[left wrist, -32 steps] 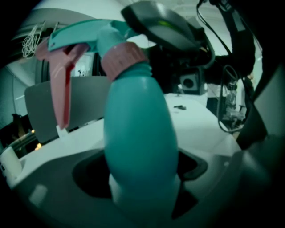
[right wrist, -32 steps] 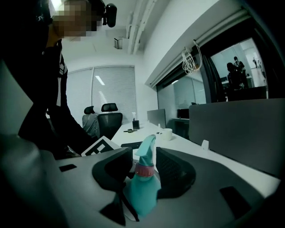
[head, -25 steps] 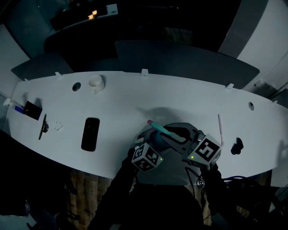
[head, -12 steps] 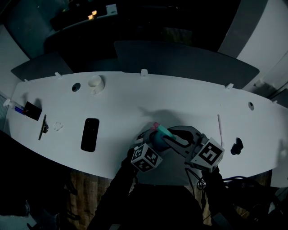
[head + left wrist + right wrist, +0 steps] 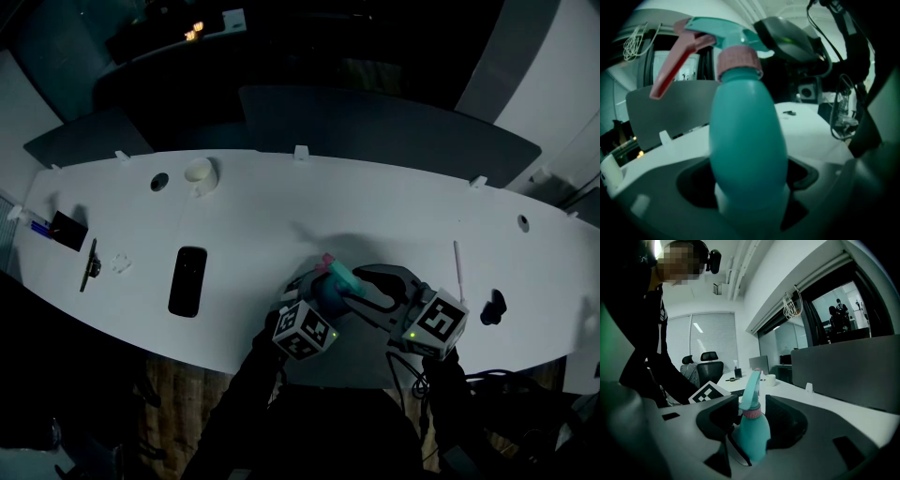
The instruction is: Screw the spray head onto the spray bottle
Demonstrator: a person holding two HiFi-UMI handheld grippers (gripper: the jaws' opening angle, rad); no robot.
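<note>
Two grippers meet over the near edge of the curved white table (image 5: 262,220), where the head view gives only a small teal-and-pink shape between them. The left gripper view makes it plain. The left gripper (image 5: 312,298) has its jaws clenched on the lower body of the rounded teal plastic spray bottle (image 5: 747,150), held upright. The teal spray head (image 5: 723,31) sits on the bottle's neck by a ribbed pink collar (image 5: 739,61), and a pink trigger (image 5: 675,61) slants down to the left in that view. The right gripper view looks at the same bottle from the other side. The right gripper (image 5: 354,289) has just been opening its jaws, which now stand released on either side of the bottle's shoulder, with the bottle between them. Whether the collar is fully tight no view shows. The bottle's base is cut off below the left jaws. Only the head view shows the flat black slab (image 5: 188,279) lying well to the left on the table.
</note>
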